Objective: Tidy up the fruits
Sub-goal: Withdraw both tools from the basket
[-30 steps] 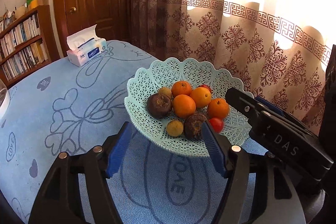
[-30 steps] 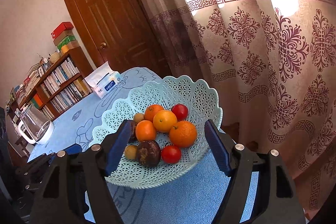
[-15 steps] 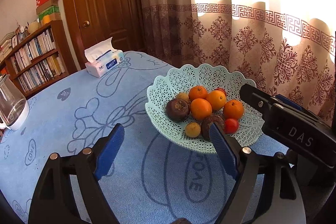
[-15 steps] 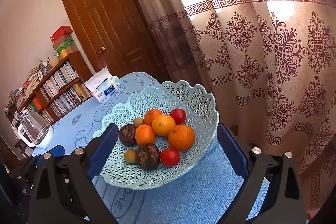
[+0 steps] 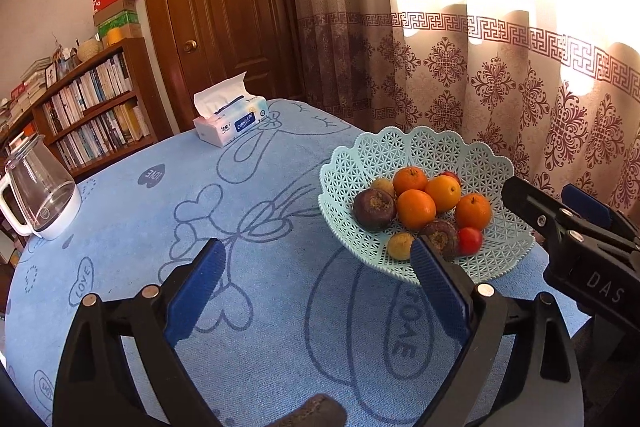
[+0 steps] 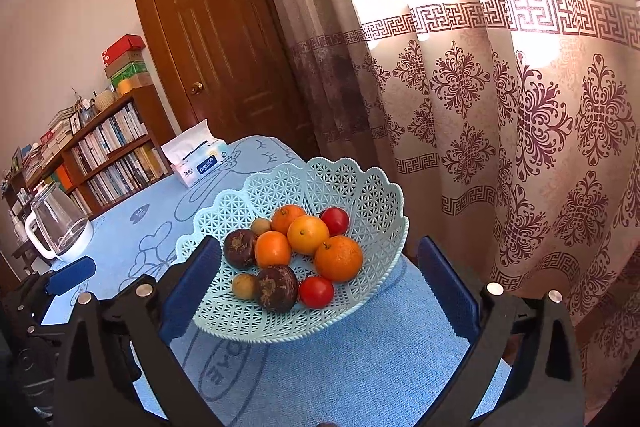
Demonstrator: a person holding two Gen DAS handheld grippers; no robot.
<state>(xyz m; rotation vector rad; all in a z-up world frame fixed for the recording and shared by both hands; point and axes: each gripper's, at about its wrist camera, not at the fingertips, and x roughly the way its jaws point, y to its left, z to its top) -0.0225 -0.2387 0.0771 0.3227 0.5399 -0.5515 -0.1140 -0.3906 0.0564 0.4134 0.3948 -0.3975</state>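
A pale green lattice basket (image 5: 400,147) (image 6: 352,179) rests on the blue tablecloth and holds oranges (image 5: 416,209) (image 6: 338,258), dark purple fruits (image 5: 374,209) (image 6: 277,287), red tomatoes (image 5: 469,241) (image 6: 316,291) and small yellow-brown fruits (image 5: 400,245) (image 6: 244,286). My left gripper (image 5: 316,251) hovers over bare cloth to the basket's left, jaws opening, nothing between them. My right gripper (image 6: 318,247) faces the basket, jaws opening wide on either side of it without touching. One of its fingers (image 5: 532,207) shows at the right of the left wrist view.
A tissue box (image 5: 230,125) (image 6: 198,163) sits at the table's far side. A glass kettle (image 5: 40,195) (image 6: 60,227) stands at the left edge. Behind are a bookshelf (image 5: 92,111), a wooden door and a patterned curtain (image 6: 520,147) close behind the basket.
Both grippers' jaws have spread wider apart. The left wrist view has tilted up and swung left, so the basket now lies further right and the kettle has come into view.
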